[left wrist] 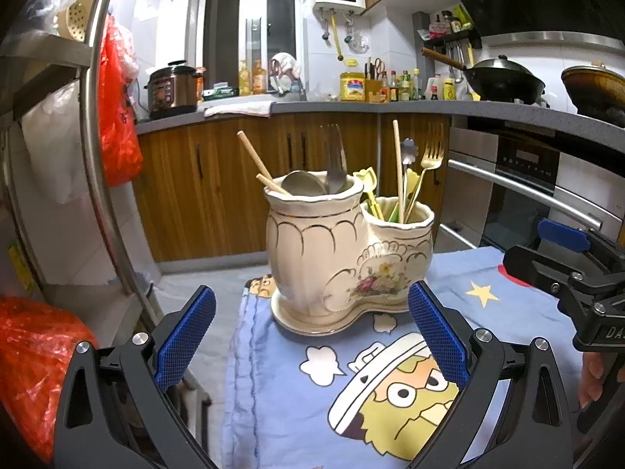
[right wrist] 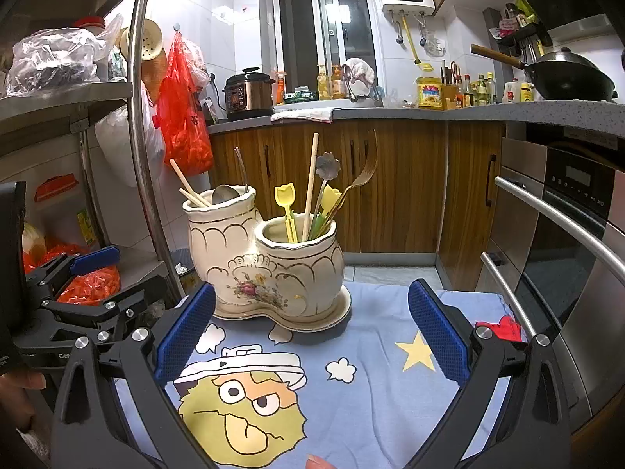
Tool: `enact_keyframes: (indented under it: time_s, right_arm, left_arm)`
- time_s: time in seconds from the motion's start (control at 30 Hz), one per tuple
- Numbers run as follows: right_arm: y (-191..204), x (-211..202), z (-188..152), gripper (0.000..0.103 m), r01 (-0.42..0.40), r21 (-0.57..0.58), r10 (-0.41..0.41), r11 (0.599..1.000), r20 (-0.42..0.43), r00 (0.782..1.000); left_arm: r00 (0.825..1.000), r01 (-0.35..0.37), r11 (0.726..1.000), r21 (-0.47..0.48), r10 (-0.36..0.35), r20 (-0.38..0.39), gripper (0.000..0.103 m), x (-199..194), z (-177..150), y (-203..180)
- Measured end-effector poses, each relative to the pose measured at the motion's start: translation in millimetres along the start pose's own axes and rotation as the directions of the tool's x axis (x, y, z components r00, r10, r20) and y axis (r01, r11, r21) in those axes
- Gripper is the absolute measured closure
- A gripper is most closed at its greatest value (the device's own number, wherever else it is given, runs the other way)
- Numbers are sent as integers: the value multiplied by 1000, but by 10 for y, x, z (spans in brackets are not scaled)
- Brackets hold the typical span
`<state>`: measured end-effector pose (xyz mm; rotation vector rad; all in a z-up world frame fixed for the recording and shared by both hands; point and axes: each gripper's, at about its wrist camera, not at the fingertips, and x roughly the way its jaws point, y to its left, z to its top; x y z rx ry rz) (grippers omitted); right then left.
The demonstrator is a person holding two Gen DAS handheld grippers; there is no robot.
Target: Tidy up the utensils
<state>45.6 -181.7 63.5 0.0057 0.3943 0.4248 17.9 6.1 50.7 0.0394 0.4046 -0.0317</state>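
Two ceramic compartments make up the utensil holder (left wrist: 343, 258), which sits mid-frame in the left wrist view on a cartoon-printed blue cloth (left wrist: 297, 410) covering the desk. The taller compartment, to the left, carries wooden chopsticks (left wrist: 256, 162), a steel spoon (left wrist: 304, 183) and a steel fork (left wrist: 334, 156). The shorter one, to the right, carries a gold fork (left wrist: 429, 160), a single chopstick (left wrist: 398, 164) and yellow tulip-topped picks (left wrist: 367, 183). The left gripper (left wrist: 312, 340) fills the bottom of the frame with its blue pads spread wide, holding nothing. The right gripper (left wrist: 562, 269) shows at the right edge; whether it is apart or together cannot be told from this angle.

In the right wrist view the holder (right wrist: 269, 265) stands centre-left, the short compartment nearer. The right gripper (right wrist: 312, 340) is spread wide and empty at the bottom; the left gripper (right wrist: 74, 273) enters at the lower left edge.

Nothing lies loose on the cloth, so the sorting looks nearly or fully done. Risks from here: the tall handles lean outward, so a pad brushing one could lever the holder over or spill its neighbours. Tugging the loose cloth could also slide the holder toward the desk's far edge.
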Motion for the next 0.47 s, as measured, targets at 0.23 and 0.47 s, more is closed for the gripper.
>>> enact_keyframes:
  time_s: [0.23, 0.47]
  right_arm:
    - [-2, 15, -9, 6, -1, -2, 1, 1000, -3, 1000]
    - [-4, 24, -25, 6, -2, -6, 2, 1000, -10, 1000]
  left_arm:
    - [1000, -4, 1000, 9, 4, 1, 5, 15, -7, 23]
    - [1000, -5, 1000, -6, 5, -11, 5, 41, -13, 40]
